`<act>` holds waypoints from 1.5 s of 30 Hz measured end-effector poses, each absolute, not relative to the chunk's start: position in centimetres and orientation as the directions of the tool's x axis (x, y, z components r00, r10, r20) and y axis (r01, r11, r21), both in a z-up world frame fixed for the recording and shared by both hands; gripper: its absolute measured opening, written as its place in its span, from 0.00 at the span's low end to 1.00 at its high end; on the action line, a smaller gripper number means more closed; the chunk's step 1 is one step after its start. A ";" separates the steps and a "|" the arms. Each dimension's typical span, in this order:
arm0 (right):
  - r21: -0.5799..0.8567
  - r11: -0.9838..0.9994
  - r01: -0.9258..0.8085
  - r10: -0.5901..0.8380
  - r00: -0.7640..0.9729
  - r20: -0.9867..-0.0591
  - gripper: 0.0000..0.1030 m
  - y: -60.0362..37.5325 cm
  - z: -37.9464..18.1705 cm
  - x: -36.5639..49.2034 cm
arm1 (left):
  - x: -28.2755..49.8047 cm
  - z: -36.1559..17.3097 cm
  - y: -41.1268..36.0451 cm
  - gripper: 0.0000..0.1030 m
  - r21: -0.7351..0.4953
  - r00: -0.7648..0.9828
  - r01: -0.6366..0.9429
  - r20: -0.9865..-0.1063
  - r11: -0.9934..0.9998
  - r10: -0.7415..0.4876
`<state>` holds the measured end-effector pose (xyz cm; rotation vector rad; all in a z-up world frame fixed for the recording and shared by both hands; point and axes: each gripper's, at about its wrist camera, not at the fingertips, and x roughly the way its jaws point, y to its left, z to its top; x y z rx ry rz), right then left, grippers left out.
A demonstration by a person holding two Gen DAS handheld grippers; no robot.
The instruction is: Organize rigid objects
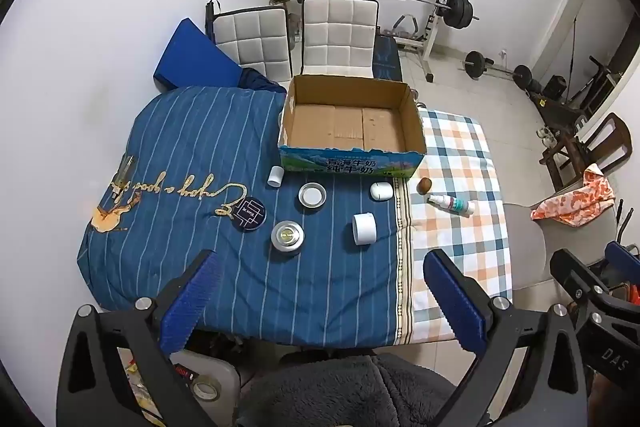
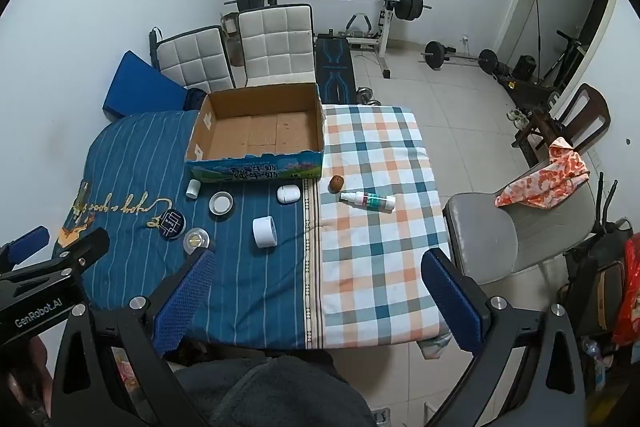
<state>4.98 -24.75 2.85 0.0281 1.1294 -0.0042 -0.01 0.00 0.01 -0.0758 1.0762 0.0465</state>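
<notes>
Start of sorting: the cardboard box (image 1: 352, 119) is empty; left claw (image 1: 320, 303) and right claw (image 2: 320, 301) hover fully spread, gripping nothing. Next: descend onto the white jar (image 1: 364, 229)

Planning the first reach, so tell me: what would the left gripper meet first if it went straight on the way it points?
Probably the round silver tin on the blue striped cloth, which lies nearest ahead of the open left gripper. Depth is hard to judge; bare cloth just in front of the tin may come first.
</notes>
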 end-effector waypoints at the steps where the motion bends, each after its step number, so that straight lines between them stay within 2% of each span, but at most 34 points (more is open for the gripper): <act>1: 0.019 1.000 0.020 0.008 0.426 -0.904 1.00 -24.8 2.7 4.9 | 0.0 0.0 0.0 1.00 -0.042 0.475 -0.074 -0.880 0.996 -0.001; 45: 0.001 1.000 -0.002 0.002 0.465 -0.885 1.00 -24.0 4.4 5.9 | 0.2 1.7 0.5 1.00 -0.041 0.513 -0.083 -0.859 0.996 0.007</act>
